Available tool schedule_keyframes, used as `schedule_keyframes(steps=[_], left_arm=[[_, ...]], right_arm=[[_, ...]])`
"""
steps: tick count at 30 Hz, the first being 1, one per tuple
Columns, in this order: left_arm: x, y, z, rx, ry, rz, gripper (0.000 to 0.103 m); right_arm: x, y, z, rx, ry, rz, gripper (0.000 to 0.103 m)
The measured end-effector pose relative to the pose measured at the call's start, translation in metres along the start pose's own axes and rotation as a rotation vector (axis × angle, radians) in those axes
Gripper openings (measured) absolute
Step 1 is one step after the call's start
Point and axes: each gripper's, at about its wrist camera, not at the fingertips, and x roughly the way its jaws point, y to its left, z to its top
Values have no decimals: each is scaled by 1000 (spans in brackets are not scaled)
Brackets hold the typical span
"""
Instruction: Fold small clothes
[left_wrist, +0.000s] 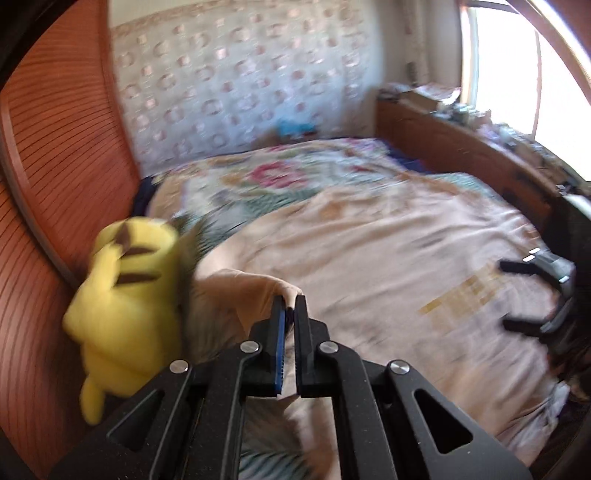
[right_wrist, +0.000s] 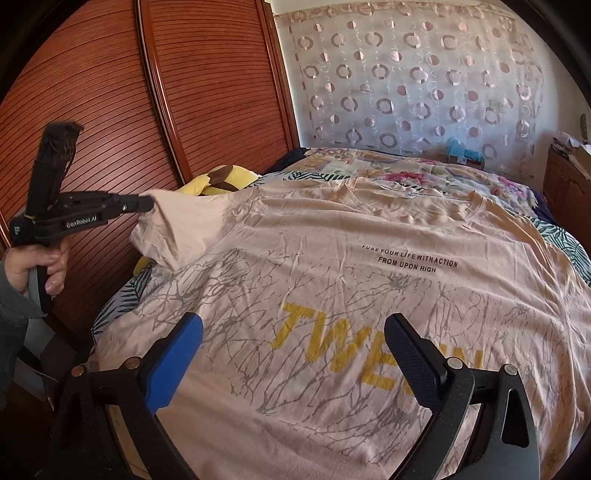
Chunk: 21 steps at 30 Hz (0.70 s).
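A peach T-shirt (right_wrist: 351, 280) with yellow letters and black print lies spread flat on the bed; it also shows in the left wrist view (left_wrist: 369, 251). My left gripper (left_wrist: 290, 301) is shut on the shirt's left sleeve (right_wrist: 173, 229) and holds it lifted off the bed; it also shows in the right wrist view (right_wrist: 147, 203). My right gripper (right_wrist: 295, 332) is open and empty, just above the shirt's lower front, and it shows at the right of the left wrist view (left_wrist: 517, 295).
A yellow plush toy (left_wrist: 125, 295) lies at the bed's left edge by the brown slatted wardrobe doors (right_wrist: 110, 92). A floral bedspread (right_wrist: 424, 173) covers the bed. A wooden cabinet (left_wrist: 461, 147) with clutter stands under the window on the right.
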Motion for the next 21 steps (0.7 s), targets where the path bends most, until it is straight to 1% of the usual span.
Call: schedule_keyframes(steps=[2,3,4,5,6,7,8,9,12,14,16,19,21], left_arm=[[3,-22,11,30,0,-60,5],[4,-32,14,48,3,-75,5],[6,-42,17,69,11,-84,8],[6,-46,18,73,15,-87,19],[5,-50,18,70,11,-91,32],[3,-49,17,64,2,-98,39],[0,-47,15,54,-7,-106,49],[-1,-42,12,41,-9,-101,51],[1,-25,-1,13,21,-57,52],[7,-10,-14,-9,53,-18,52],[16,7,-28,-31,96,21,52],[34,28,-55,-56,166,73,52],[46,38,-68,-78,208,95,52]], right_arm=[[-4,-3,1,3,-5,-8,97],[-6,-5,0,4,-6,-12,97],[-7,-6,0,2,-6,-17,97],[-8,-6,-1,-1,-6,-23,97],[-9,-5,-2,-5,-7,-29,97],[-9,-4,-2,-9,-7,-35,97],[-10,-4,-1,-10,-9,-38,97],[-10,-5,-1,-10,-11,-39,97],[-7,-2,2,-13,-8,-22,97],[-2,-1,7,-18,-1,0,91],[6,0,12,-31,11,25,78],[23,5,20,-50,39,62,66],[38,11,27,-64,64,92,64]])
